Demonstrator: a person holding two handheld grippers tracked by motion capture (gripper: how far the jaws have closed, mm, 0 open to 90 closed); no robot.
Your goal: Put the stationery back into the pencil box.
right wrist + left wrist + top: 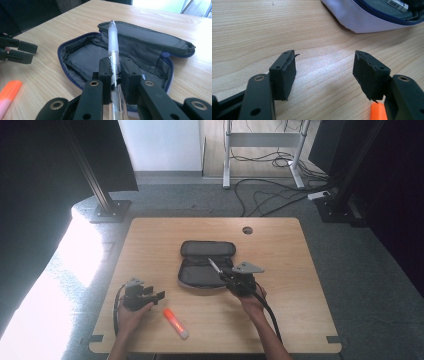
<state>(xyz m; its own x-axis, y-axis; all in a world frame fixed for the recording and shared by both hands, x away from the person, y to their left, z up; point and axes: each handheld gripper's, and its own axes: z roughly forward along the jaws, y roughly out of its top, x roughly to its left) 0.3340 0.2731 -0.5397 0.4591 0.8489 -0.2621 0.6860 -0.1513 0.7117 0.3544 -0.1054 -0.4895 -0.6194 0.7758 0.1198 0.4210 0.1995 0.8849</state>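
An open grey pencil case (202,265) with a blue zip lies at the table's middle, its lid folded back; in the right gripper view the pencil case (82,57) gapes just ahead. My right gripper (226,276) is shut on a clear white pen (113,47), which sticks out over the case's near right edge. My left gripper (159,295) rests on the table at the near left, jaws open and empty, the open left gripper (324,72) facing the case's pale outer wall (362,20). An orange-capped highlighter (175,323) lies between the two hands.
The wooden table (280,245) has a round cable hole (247,230) at the back. Black frame posts (102,195) stand on the floor beyond the far corners, with loose cables (270,195) behind. The highlighter's orange cap (377,111) sits beside my left gripper's right jaw.
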